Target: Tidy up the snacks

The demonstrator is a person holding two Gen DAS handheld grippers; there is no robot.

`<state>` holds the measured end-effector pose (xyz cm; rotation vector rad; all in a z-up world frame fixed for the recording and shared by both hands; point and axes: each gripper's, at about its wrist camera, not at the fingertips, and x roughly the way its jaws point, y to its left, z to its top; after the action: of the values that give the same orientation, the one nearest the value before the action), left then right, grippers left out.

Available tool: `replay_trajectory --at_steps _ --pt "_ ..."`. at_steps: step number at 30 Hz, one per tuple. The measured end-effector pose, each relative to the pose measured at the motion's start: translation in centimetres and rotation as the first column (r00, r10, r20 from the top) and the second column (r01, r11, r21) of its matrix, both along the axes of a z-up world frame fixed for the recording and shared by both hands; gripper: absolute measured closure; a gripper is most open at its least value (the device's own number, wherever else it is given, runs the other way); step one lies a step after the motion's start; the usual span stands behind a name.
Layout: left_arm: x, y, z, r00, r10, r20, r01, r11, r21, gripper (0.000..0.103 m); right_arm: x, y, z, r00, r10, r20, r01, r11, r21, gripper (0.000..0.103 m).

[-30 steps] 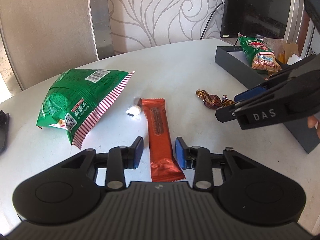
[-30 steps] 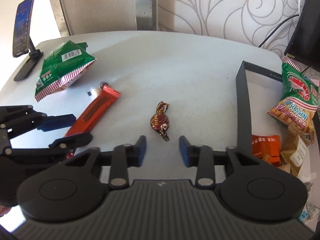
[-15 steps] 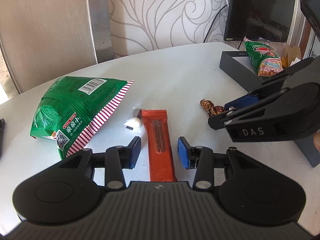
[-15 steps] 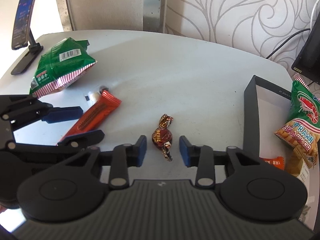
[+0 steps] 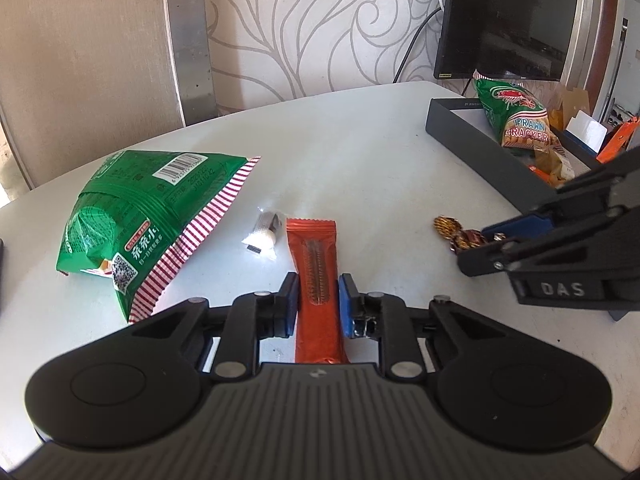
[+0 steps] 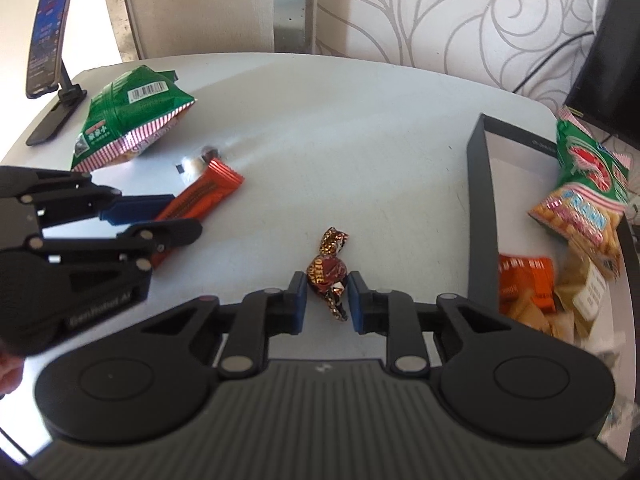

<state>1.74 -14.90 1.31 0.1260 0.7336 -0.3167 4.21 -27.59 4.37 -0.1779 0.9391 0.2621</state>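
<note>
Snacks lie scattered on a pale round table (image 5: 360,168). The left gripper (image 5: 318,300) has its blue pads pressed against both sides of an orange bar (image 5: 316,268), a long foil wrapper with a dark stripe of print too small to read, lying flat on the table. The right gripper (image 6: 327,300) has a brown toffee (image 6: 326,274) between its pads; its jaws are closing, and the pads touch or nearly touch the wrapper, on which the letters "OFFEE" show. Seen from the left wrist, that gripper's side reads "DAS".

Just left of the bar's far end lies a small white sachet (image 5: 262,236). Further left sits a green bag (image 5: 140,216) with a red-and-white striped edge, a barcode, a QR code and Chinese characters on a red label.

At the right edge stands a dark tray (image 6: 478,200). Inside it leans a green packet (image 6: 588,184) printed "PRAWN CRACKER" with a prawn drawing, beside orange packets (image 6: 526,280) and pale wrapped sweets whose writing is blurred.

A phone (image 6: 50,36) stands lit on a stand at the far left, and a dark monitor (image 5: 508,20) rises behind the tray.
</note>
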Motion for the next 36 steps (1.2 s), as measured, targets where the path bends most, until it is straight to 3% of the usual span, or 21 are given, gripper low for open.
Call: replay_trajectory --at_steps 17,36 --pt "-2.0 0.3 0.1 0.999 -0.043 0.010 0.043 0.999 0.012 0.079 -7.5 0.2 1.5 0.998 -0.056 0.015 0.055 0.996 0.066 0.078" --pt "-2.9 -0.1 2.6 0.994 -0.091 0.061 0.091 0.996 0.003 0.079 -11.1 0.9 4.7 0.992 -0.097 0.080 0.090 0.992 0.094 0.078"
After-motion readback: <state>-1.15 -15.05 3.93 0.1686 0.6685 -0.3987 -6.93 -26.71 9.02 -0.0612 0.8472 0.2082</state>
